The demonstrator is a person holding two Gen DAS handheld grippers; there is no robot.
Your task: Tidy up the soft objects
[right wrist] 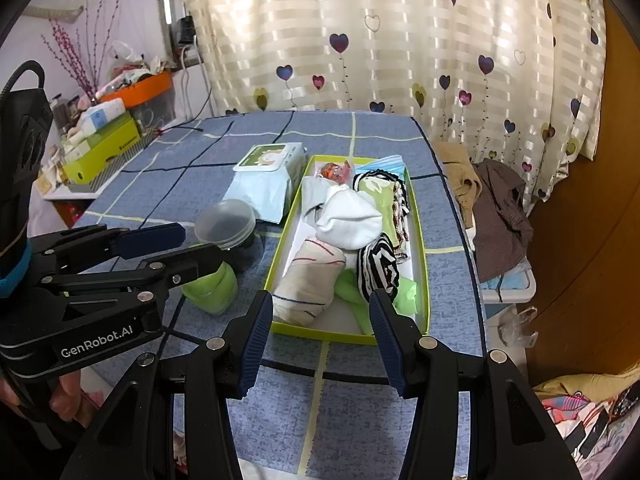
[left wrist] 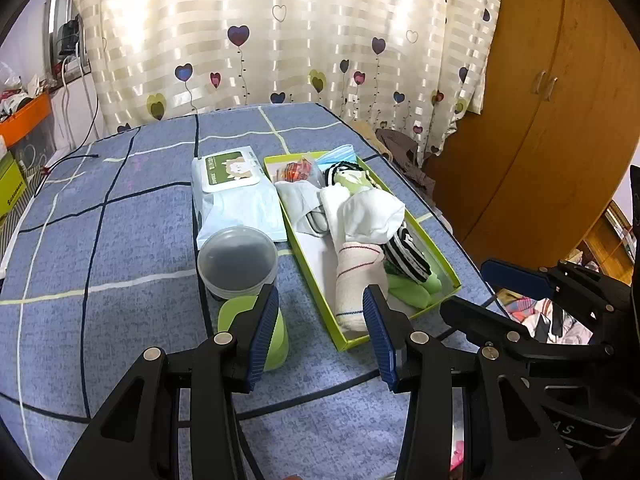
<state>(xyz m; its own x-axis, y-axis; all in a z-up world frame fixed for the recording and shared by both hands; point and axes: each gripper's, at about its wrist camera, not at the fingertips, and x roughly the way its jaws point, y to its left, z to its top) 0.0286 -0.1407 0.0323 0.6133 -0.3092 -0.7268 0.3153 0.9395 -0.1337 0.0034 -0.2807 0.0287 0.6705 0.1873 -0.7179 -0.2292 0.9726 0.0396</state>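
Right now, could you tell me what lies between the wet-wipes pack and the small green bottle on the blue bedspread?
A clear round plastic tub with a lid sits between the wet-wipes pack and green bottle; the left wrist view shows it best.

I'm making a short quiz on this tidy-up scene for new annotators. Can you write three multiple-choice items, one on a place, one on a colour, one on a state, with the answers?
1. Where does the wipes pack lie?
A. inside the box
B. on the bed cover beside the box
C. on the round container

2. What colour is the rim of the box that holds the socks?
A. lime green
B. orange
C. black

3. How do the left gripper and right gripper stand?
A. both open, holding nothing
B. left shut on a sock
C. right shut on the box rim

Answers: 1 B, it lies flat against the box's outer wall, behind the round container. 2 A, the rim shows lime green in both views. 3 A, bed cover and box show between both pairs of fingers.
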